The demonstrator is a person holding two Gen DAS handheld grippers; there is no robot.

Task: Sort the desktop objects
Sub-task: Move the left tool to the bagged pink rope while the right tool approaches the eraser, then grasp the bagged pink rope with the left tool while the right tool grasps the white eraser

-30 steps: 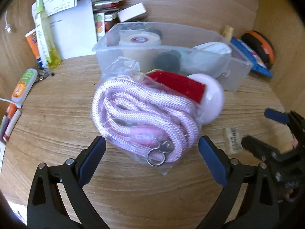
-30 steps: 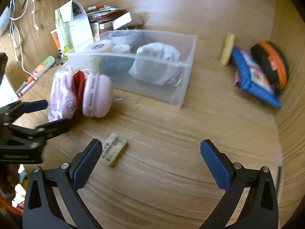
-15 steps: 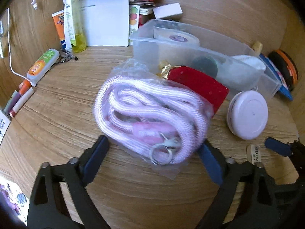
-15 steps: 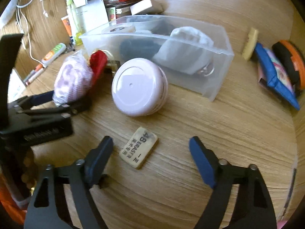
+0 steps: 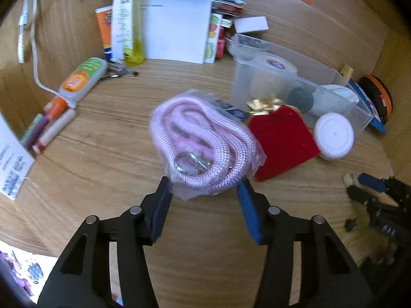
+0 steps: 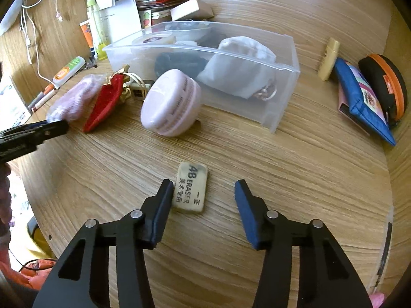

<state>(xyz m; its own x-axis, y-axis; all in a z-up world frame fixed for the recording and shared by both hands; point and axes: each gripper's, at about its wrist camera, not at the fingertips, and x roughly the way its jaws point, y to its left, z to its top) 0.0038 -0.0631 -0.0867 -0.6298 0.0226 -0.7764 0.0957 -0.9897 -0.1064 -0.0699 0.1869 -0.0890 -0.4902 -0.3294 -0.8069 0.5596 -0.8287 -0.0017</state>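
Pink rope bundle (image 5: 205, 143), bagged: clamped between left gripper (image 5: 204, 192) pads. Eraser (image 6: 191, 190): lain lengthwise beside right gripper (image 6: 203, 192) inner-left pad, jaws parted, nothing held.

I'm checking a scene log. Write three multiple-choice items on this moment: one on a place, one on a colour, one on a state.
1. Where does the eraser lie?
A. in the clear bin
B. on the desk between the right gripper's jaws
C. on the red pouch

2. What colour is the bagged rope?
A. green
B. black
C. pink

3. How is the left gripper?
A. shut on the rope
B. open and clear of everything
C. out of view

Key: B, the eraser sits on bare wood by one jaw; C, pink coils show through the bag; A, both jaws press the bag.
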